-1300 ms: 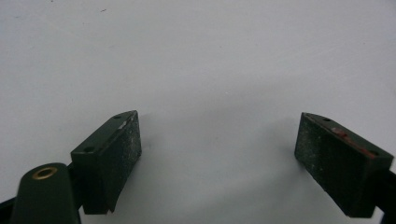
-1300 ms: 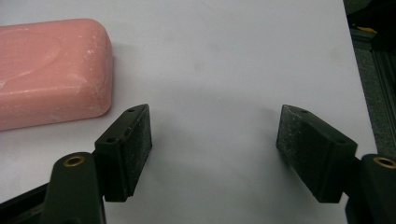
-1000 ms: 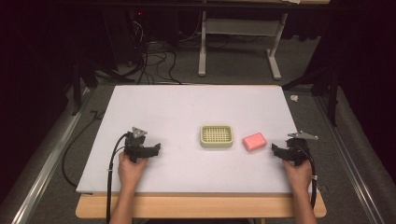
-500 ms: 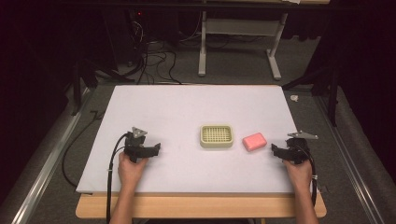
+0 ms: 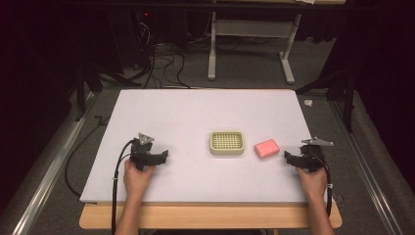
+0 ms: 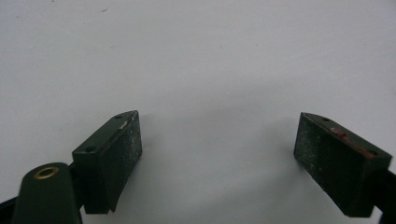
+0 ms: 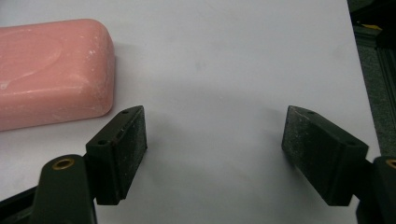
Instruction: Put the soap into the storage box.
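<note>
From the high view, the pink soap bar is lying toward the table's right edge, just beside the cream soap dish, with the right gripper sitting near it and the left gripper resting well apart toward the left edge. In the left gripper view, the jaws are standing wide apart over bare tabletop. In the right gripper view, the jaws are spreading wide too, and the soap bar is lying just beyond the left jaw, outside the gap.
</note>
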Demonstrator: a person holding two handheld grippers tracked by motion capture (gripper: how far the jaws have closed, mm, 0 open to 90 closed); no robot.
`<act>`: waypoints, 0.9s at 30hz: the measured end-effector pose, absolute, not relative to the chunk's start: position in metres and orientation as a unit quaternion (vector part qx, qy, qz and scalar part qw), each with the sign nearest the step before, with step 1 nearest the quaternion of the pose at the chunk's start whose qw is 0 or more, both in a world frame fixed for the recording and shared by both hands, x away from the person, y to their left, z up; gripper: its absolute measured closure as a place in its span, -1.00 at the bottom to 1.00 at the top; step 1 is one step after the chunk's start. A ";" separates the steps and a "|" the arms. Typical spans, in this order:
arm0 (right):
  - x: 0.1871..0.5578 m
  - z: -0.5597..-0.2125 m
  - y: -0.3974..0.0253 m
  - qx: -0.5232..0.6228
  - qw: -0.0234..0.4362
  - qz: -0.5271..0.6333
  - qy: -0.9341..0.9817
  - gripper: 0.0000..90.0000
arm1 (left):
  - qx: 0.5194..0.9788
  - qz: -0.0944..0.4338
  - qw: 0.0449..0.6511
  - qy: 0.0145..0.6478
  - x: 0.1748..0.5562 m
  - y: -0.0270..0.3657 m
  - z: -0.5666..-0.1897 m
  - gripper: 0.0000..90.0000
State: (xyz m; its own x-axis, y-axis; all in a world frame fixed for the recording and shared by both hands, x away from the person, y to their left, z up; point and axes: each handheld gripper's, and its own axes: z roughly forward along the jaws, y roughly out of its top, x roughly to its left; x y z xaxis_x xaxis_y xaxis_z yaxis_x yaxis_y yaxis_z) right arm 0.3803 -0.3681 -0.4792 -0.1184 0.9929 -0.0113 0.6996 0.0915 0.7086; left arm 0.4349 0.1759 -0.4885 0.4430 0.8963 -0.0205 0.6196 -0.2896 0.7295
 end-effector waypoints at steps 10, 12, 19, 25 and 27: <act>0.372 -0.470 -0.363 0.606 0.263 0.305 0.686 -0.55 | 0.776 0.203 0.343 0.488 0.435 0.176 -0.489 -0.64; 0.369 -0.468 -0.360 0.603 0.264 0.308 0.687 -0.58 | 0.776 0.203 0.343 0.488 0.435 0.176 -0.489 -0.64; 0.362 -0.456 -0.350 0.590 0.269 0.320 0.690 -0.65 | 0.776 0.203 0.343 0.488 0.435 0.176 -0.489 -0.64; 0.360 -0.448 -0.337 0.576 0.268 0.332 0.697 -0.69 | 0.776 0.203 0.343 0.488 0.435 0.176 -0.489 -0.64; 0.360 -0.447 -0.333 0.574 0.266 0.335 0.699 -0.70 | 0.776 0.203 0.343 0.488 0.435 0.176 -0.489 -0.64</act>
